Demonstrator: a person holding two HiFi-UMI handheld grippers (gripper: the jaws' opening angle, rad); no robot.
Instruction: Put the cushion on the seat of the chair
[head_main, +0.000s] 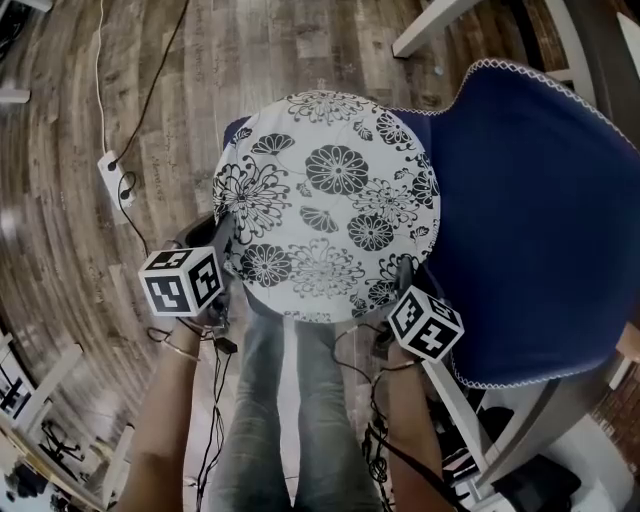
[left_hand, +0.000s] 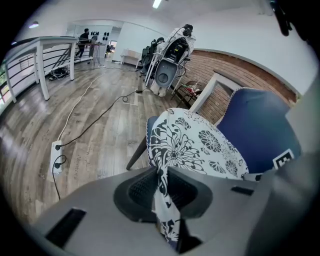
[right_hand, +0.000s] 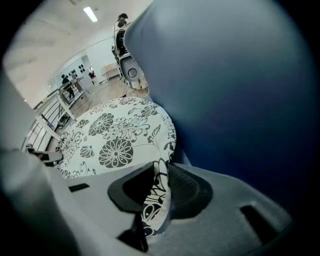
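Wood-plank flooring (head_main: 200, 60) surrounds a blue-covered chair (head_main: 530, 220), and the round floral cushion (head_main: 330, 200) lies flat on that chair's seat, up against its backrest. Left gripper (left_hand: 161, 175) is clenched on the cushion's rim at the side away from the backrest. Right gripper (right_hand: 161, 172), at the rim next to the backrest, has its jaws parted, with the fabric edge lying loose between them and not pressed.

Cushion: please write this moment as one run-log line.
round white black-flowered fabric cushion: on seat of blue upholstered chair | left gripper: shut on cushion rim | right gripper: open, rim between jaws
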